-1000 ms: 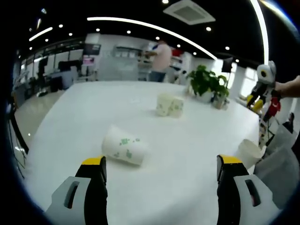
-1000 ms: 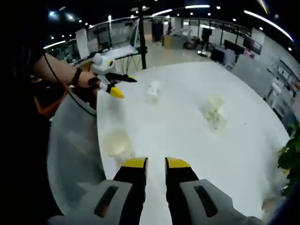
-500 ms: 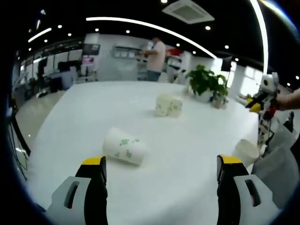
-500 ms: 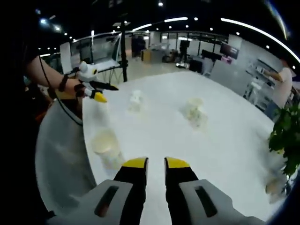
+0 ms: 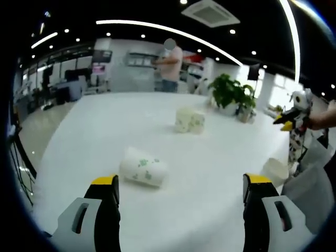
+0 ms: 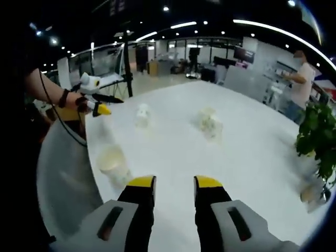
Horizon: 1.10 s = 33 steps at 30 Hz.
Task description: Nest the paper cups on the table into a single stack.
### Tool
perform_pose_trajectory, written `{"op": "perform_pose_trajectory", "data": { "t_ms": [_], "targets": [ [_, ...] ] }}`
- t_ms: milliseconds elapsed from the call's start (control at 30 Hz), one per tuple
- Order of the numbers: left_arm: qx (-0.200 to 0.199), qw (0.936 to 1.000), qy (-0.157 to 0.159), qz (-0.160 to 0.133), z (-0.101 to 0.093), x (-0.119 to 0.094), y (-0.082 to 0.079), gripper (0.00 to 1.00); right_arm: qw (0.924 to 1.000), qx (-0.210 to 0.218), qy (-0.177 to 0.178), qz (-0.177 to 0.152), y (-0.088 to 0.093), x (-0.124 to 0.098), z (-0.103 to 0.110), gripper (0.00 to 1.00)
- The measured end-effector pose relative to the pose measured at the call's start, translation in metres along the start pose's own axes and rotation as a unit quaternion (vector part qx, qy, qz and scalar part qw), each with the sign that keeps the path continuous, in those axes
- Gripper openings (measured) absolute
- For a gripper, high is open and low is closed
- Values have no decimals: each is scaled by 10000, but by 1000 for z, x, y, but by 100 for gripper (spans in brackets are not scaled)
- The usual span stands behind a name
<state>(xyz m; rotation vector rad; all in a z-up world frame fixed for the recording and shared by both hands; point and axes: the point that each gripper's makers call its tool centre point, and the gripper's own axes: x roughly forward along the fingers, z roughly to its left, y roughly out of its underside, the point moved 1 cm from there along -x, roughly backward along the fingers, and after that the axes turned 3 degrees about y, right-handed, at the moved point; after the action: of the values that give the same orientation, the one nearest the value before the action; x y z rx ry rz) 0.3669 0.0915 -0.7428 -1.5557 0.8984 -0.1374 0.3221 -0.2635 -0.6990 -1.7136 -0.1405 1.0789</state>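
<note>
- The left gripper (image 5: pixel 178 191) is held with jaws wide, nothing between them, near the tipped cup (image 5: pixel 143 167).
- The right gripper (image 6: pixel 174 184), jaws narrowly parted, is best aimed at the upright cup (image 6: pixel 113 163) on the worktop (image 6: pixel 252 157).

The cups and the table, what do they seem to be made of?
The cups look like thin matte paper: the tipped one is white with small green prints, the pair farther back cream with faint marks, and one stands open by the table edge. The table has a smooth white top with a soft sheen, perhaps laminate or painted board; I can't tell which.
</note>
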Motion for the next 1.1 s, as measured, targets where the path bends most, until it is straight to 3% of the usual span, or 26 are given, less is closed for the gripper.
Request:
{"op": "perform_pose_trajectory", "data": {
  "t_ms": [200,400,600,1100],
  "targets": [
    [-47,10000,-34,-22,2,-2,1,98,9998,142,160,-30,3,-1,-3,41],
    [-48,10000,-40,26,-1,-5,6,98,9984,366,287,-320,2,-3,-9,51],
    [-92,9999,-82,60,0,-7,8,98,9979,370,419,-334,7,-5,-12,59],
    [-187,9997,-146,-12,5,-12,3,98,9939,608,831,-394,15,-5,-26,91]
  ]
}}
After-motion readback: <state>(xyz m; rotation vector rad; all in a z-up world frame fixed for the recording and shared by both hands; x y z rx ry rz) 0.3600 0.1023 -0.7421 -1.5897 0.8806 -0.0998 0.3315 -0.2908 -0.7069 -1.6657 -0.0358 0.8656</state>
